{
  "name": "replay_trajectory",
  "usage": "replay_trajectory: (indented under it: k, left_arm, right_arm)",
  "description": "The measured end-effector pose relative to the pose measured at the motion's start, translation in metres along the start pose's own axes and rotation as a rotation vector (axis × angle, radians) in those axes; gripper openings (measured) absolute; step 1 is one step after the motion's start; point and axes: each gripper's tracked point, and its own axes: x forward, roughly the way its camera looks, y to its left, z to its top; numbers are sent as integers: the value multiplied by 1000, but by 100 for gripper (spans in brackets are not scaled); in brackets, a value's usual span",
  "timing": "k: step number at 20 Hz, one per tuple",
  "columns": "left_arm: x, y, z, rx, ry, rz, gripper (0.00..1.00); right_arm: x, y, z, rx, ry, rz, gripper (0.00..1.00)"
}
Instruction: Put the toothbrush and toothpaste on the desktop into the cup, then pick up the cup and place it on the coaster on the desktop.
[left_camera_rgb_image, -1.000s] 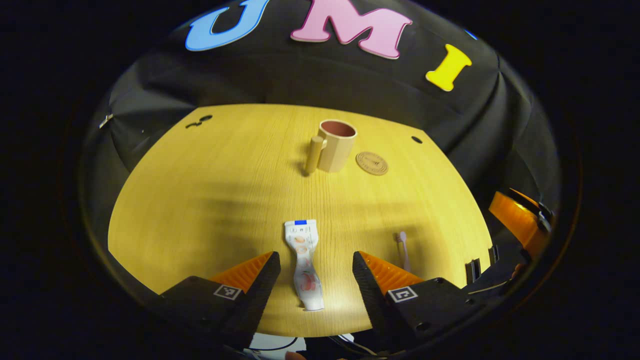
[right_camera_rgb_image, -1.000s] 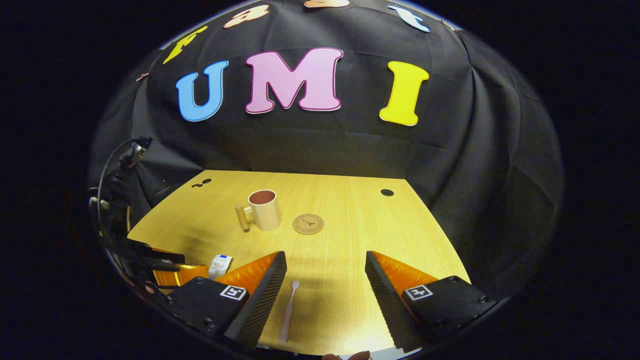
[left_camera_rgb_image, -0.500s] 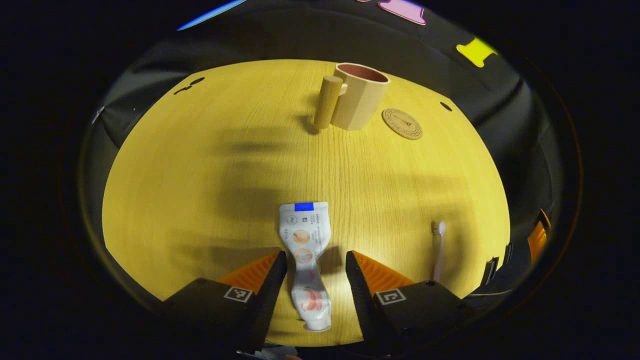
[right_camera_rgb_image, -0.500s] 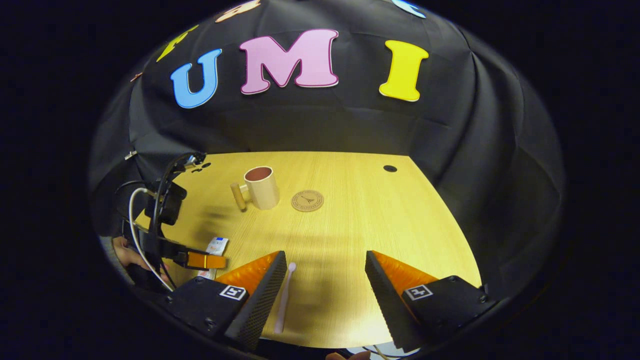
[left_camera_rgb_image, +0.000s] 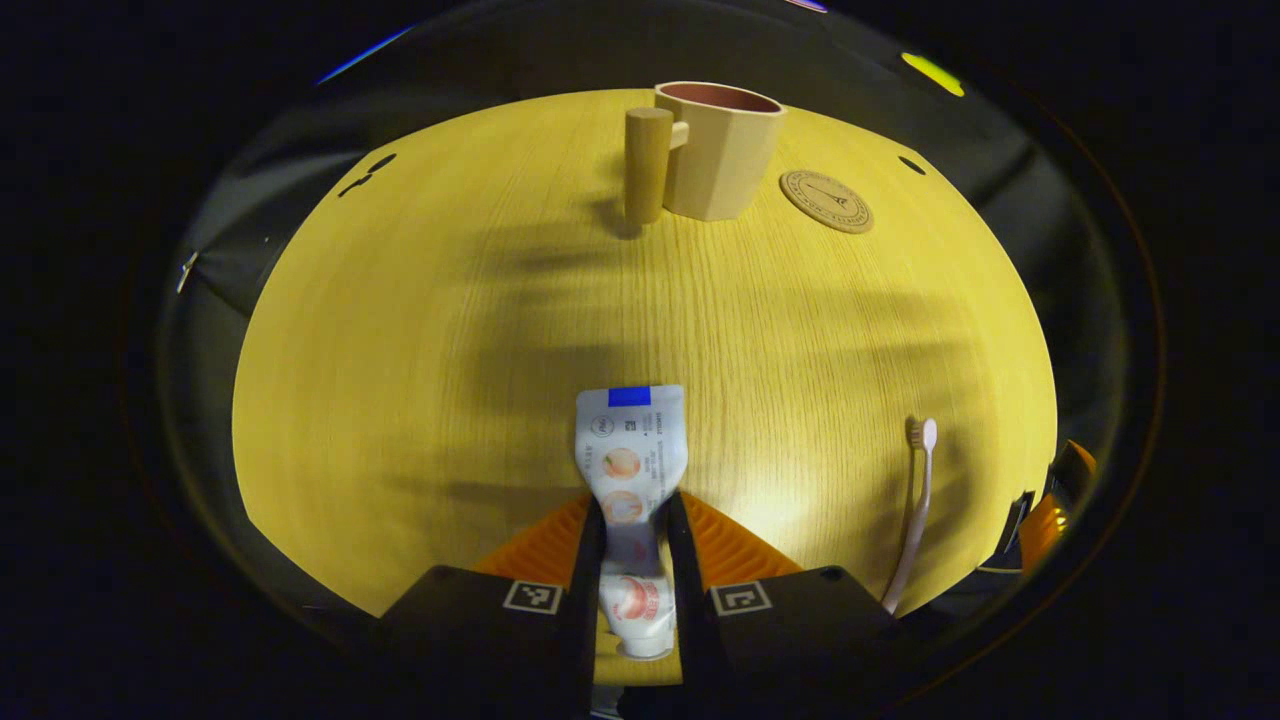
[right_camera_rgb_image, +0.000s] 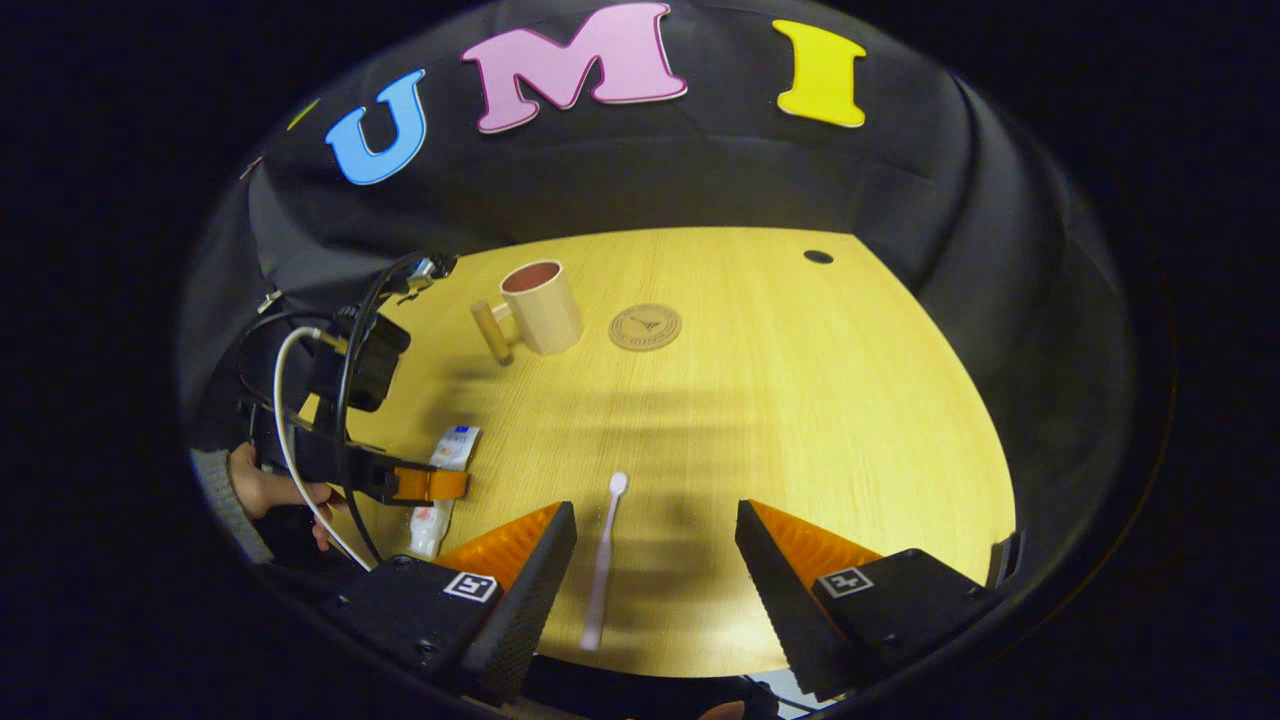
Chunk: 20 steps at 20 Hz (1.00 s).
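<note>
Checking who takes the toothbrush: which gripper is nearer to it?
Right. The right gripper is open with the toothbrush between its fingers; the left gripper sits off to the side, shut on the toothpaste.

Left tool (left_camera_rgb_image: 636, 545) seemingly clamped, right tool (right_camera_rgb_image: 655, 560) jaws spread

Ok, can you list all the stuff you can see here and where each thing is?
Squeezed white toothpaste tube: one, white with a blue end, lying on the near table edge, pinched between the left gripper's fingers.
Slim pale pink toothbrush: one, lying flat between the right gripper's open fingers.
Beige cup with a wooden peg handle: one, upright at the far side, empty.
Round brown coaster: one, beside the cup, apart from it.
Yellow wooden table: one.
Left gripper: shut on the tube.
Right gripper: open.
Hand: holding the left gripper.
</note>
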Motion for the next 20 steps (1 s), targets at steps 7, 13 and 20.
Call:
replay_trajectory:
  k: [7,13,20]
  left_arm:
    - [-1,-2,14,90,-108,-130,20]
    - [-38,9,24,56,-264,-215,16]
    - [-105,17,33,21,-450,-333,14]
  right_arm:
    - [37,18,-42,-42,184,-29,89]
    - [56,26,-61,-36,281,-68,68]
    - [63,24,-68,-30,330,-120,36]
